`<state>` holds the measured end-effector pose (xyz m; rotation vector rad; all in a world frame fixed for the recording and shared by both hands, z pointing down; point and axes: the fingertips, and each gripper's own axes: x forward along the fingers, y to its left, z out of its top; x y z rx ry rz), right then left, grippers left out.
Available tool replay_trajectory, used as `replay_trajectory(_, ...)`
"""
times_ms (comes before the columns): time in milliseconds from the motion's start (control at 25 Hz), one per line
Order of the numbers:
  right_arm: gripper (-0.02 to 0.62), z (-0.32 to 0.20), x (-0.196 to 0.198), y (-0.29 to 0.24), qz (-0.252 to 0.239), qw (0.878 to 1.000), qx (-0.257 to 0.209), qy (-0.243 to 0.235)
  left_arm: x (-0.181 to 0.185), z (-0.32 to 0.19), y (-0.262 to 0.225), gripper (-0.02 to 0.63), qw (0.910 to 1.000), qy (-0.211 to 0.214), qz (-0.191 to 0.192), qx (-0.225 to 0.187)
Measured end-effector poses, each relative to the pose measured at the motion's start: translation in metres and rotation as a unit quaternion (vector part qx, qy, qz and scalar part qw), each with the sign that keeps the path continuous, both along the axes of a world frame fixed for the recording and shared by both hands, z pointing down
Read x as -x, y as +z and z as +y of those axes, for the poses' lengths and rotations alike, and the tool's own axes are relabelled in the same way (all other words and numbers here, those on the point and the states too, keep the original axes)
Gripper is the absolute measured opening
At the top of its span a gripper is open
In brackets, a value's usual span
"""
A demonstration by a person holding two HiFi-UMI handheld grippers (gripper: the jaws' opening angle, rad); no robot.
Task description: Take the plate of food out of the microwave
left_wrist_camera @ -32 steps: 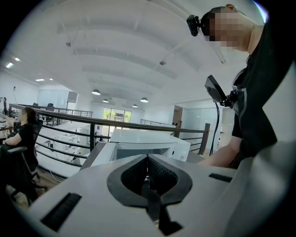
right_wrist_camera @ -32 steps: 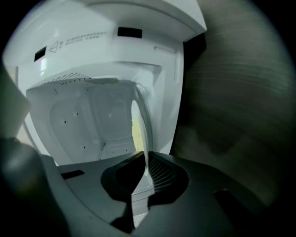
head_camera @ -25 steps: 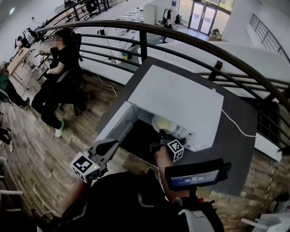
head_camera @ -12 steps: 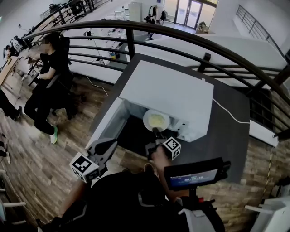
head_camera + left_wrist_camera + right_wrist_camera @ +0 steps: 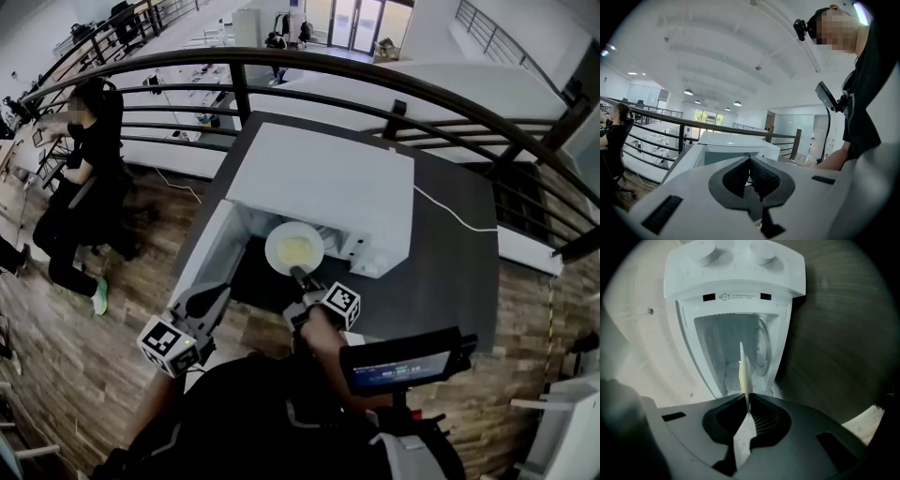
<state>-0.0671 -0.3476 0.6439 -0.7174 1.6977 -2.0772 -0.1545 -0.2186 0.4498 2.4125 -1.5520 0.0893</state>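
Observation:
A white plate [image 5: 293,249] with pale yellow food hangs level in front of the white microwave's [image 5: 323,183] open cavity, over the dark table [image 5: 445,267]. My right gripper [image 5: 300,277] is shut on the plate's near rim. In the right gripper view the plate [image 5: 743,367] shows edge-on between the shut jaws of that gripper [image 5: 747,401], with the empty microwave cavity [image 5: 733,345] behind it. The microwave door [image 5: 204,251] stands open to the left. My left gripper [image 5: 208,302] hovers low beside the door; in its own view the left gripper [image 5: 750,164] is shut with nothing between its pads.
A dark curved railing [image 5: 309,66] runs behind the table. A white cable [image 5: 450,217] trails from the microwave across the tabletop. A person [image 5: 84,159] sits on the lower floor at the left. A small screen [image 5: 405,360] is mounted on my chest.
The right gripper has drawn the plate out of the microwave cavity toward me; it now hangs outside the opening. The left gripper has stayed beside the door.

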Motion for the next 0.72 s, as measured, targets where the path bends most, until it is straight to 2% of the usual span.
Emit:
replay_trajectory(160, 0.015, 0.010, -0.004, -0.010, -0.013, 1.000, -0.008, -0.002, 0.001, -0.001, 0.004, 0.005, 1.0000, 0.004, 0.006, -0.001)
replay_trajectory(360, 0.015, 0.028, 0.009, -0.009, -0.008, 1.000, -0.008, -0.005, 0.011, 0.006, 0.013, 0.005, 0.9990, 0.042, 0.003, -0.015)
replay_trajectory(560, 0.015, 0.034, 0.006, -0.016, -0.017, 1.000, -0.012, -0.008, 0.020, 0.001, 0.025, 0.005, 0.9993, 0.034, 0.014, -0.005)
replay_trajectory(720, 0.015, 0.040, 0.005, -0.023, -0.018, 1.000, -0.019, -0.008, 0.021, -0.001, 0.030, 0.005, 0.9988, 0.047, 0.013, 0.000)
